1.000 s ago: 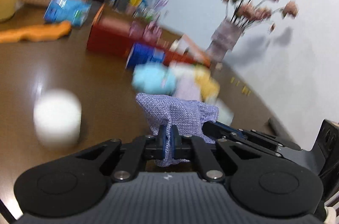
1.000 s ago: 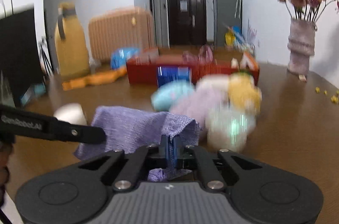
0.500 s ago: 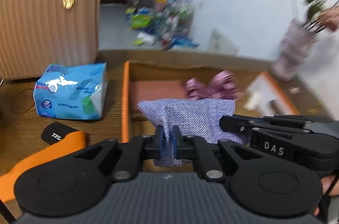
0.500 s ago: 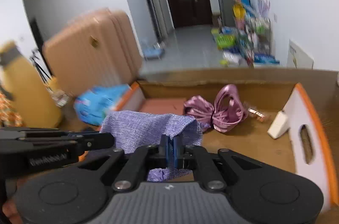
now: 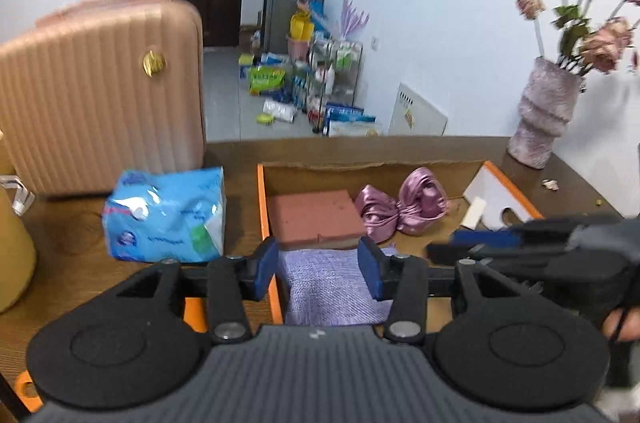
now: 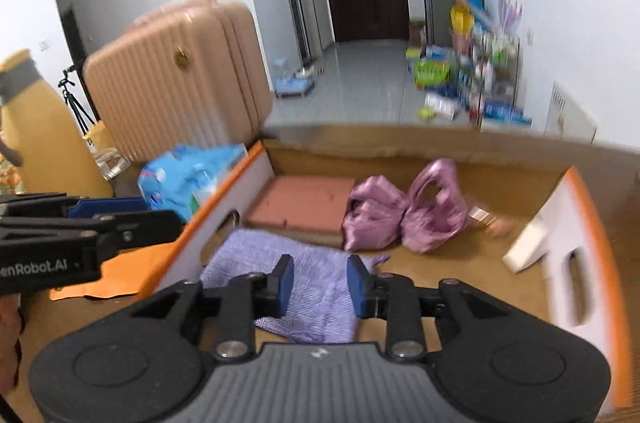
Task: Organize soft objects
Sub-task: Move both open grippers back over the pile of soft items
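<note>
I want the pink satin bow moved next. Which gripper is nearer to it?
Probably right. The right gripper hangs open inside the box, just short of the pink satin bow; the left gripper hangs open at the box's left wall, farther off.

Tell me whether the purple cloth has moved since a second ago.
Yes. The purple cloth was held up over the table; now it lies inside the cardboard box, in front of the pink block, with both tongs open.

Bright, even indoor daylight – soft shadows, no harsh glare.
Fisheye bending curves the walls and blackens the corners; the flowers and suitcase smear with motion blur (the right view's box rim too), while nearer parts stay fairly sharp.
</note>
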The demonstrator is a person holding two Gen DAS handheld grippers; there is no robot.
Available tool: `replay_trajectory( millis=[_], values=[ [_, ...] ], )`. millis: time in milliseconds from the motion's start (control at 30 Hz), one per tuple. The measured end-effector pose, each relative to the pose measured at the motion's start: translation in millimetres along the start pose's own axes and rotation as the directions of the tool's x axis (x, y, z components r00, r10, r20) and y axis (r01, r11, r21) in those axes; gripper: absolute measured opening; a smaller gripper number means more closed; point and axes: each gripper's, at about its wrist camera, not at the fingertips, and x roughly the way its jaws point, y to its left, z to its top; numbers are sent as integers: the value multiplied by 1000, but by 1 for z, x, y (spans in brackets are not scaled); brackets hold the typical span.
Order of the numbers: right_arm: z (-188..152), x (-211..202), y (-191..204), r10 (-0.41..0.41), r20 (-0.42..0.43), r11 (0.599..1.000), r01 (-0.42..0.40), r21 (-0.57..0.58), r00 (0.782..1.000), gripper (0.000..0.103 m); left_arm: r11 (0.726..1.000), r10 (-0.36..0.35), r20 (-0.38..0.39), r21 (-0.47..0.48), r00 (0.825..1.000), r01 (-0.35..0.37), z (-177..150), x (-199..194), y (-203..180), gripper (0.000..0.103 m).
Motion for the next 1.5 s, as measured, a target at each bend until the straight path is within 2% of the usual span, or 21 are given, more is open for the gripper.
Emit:
replay_trajectory(
  millis=[100,200,233,267,400,567,733,900,1000,1100,1167,1267,1333,1433,1500],
  values=[
    [2,-47,-3,-33,65,998,35,-43,997,39,999,23,35,24,999,-24,-6,-37,-5,51],
    [-6,-101,-11,-72,134,995,81,-63,988,50,997,65,95,41,993,-69,-19,-77,-13,68],
    [-10,-115,-13,-84,161,993,95,-67,983,54,995,83,121,45,989,-89,-24,-91,-16,76],
    [-15,-133,-16,-104,192,990,119,-70,976,62,993,95,141,54,985,-104,-29,-102,-18,81],
    [-36,-183,-19,-165,290,980,190,-58,943,78,990,125,212,43,969,-137,-44,-142,-30,89],
    [-63,-228,-15,-158,359,982,183,-37,920,79,987,146,284,21,948,-158,-70,-181,-48,94],
    [-108,-259,4,-148,410,979,191,-65,900,81,988,141,333,15,933,-155,-116,-223,-64,99],
    [-161,-285,28,-109,439,981,169,-99,892,86,993,108,342,11,934,-118,-171,-255,-80,103],
    [-198,-296,40,-91,447,983,153,-106,890,87,997,49,317,40,947,-66,-209,-267,-87,103],
    [-232,-304,53,-94,446,983,153,-99,890,87,996,62,298,46,953,-79,-243,-281,-93,103],
    [-256,-312,59,-95,444,987,141,-72,891,87,994,78,303,43,950,-96,-262,-295,-96,103],
    [-290,-324,65,-95,436,993,117,-25,895,87,994,98,320,12,943,-107,-282,-315,-94,103],
    [-306,-331,69,-125,427,990,142,-9,895,87,996,88,318,-5,944,-91,-288,-324,-91,103],
    [-320,-343,75,-165,431,982,188,-11,887,87,996,80,326,2,942,-85,-287,-329,-91,103],
    [-325,-349,79,-162,440,983,185,-9,883,87,997,76,331,-3,941,-79,-285,-329,-91,103]
  ],
)
